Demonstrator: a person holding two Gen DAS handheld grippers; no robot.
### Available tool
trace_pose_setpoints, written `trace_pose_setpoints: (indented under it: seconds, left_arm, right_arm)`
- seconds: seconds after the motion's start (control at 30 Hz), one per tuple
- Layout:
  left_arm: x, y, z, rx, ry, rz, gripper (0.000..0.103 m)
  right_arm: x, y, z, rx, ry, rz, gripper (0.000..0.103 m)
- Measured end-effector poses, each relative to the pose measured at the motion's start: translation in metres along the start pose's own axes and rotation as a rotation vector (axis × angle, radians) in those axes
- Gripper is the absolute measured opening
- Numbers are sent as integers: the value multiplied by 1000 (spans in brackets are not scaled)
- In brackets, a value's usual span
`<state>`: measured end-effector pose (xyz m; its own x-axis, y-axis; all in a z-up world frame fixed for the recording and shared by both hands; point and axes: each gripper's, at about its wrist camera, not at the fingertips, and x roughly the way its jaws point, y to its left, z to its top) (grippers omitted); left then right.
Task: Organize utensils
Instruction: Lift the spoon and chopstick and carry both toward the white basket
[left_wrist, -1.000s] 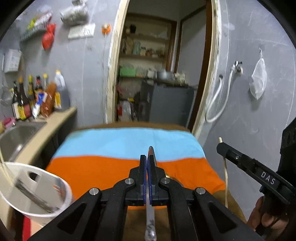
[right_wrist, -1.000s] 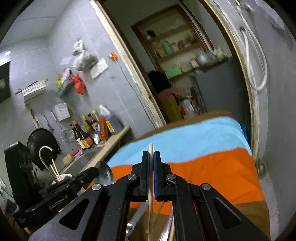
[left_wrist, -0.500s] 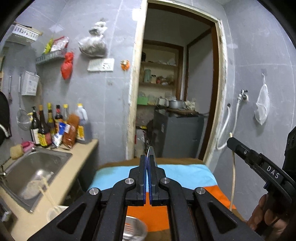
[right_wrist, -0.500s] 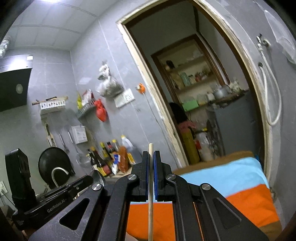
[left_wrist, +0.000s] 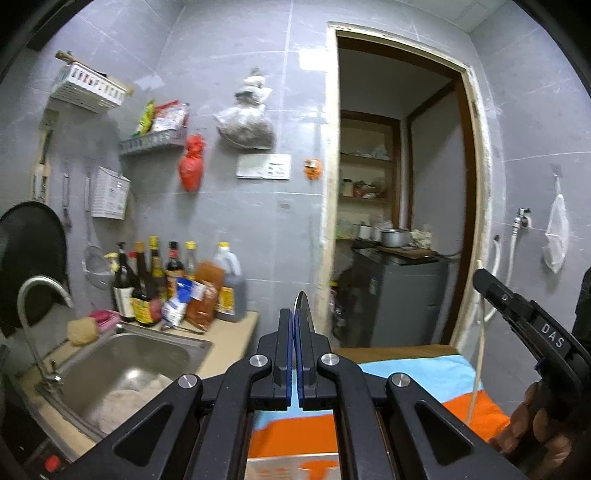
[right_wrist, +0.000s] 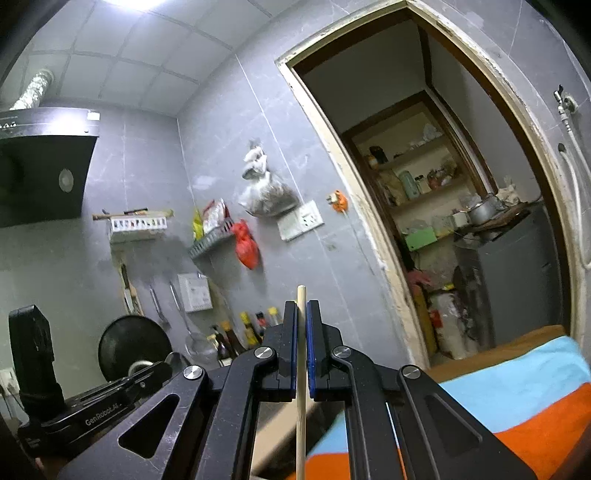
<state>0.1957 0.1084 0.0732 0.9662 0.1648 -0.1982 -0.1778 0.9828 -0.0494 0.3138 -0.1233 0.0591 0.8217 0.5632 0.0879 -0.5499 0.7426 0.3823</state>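
**Both utensils lifted clear, not yet stowed**

You have swung both grippers upward: a second ago they looked down on the striped cloth (left_wrist: 417, 373), and now they face the grey tiled wall and the doorway, with the cloth only at the bottom of each view. That means the pickup is done and you are in the carry. To your left the sink (left_wrist: 129, 365) has come into sight, the white container seen beside it earlier has dropped out of frame.

Your left gripper (left_wrist: 294, 332) stays clamped on the metal utensil (left_wrist: 303, 306), its tip poking past the jaws. Your right gripper (right_wrist: 301, 325) stays closed on the wooden chopstick (right_wrist: 301, 369), held upright. Neither has slipped.
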Motion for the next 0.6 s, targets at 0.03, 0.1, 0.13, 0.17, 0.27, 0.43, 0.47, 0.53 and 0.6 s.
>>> trace_pose_setpoints:
  seconds: [0.03,0.1,0.13,0.17,0.27,0.43,0.47,0.53,0.6]
  left_arm:
    - [1,7,0,4,-2,13,2]
    - [3,20,0,13,-3,39,2]
    - [4,25,-1,16,-2,47,2]
    - [6,31,-3,21,-1,57,2]
    - [9,40,-7,39,2,76,2]
    - [16,45,-18,77,12,93,2]
    - [18,45,-20,85,13,94,2]
    - [19,45,-24,91,13,95,2]
    - [21,44,-27,90,15,97,2]
  right_arm:
    - [3,3,-4,5,-1,0,4]
    - [10,7,-15,18,1,-2,4]
    - [14,9,-20,19,4,-6,4]
    - [15,9,-23,20,6,-7,4]
    - [23,12,-37,14,16,-2,4]
    - [31,9,-52,15,29,-11,4]
    - [31,8,-53,16,31,-15,4]
    - [32,4,-59,17,36,-23,4]
    - [34,1,-62,21,42,-27,4]
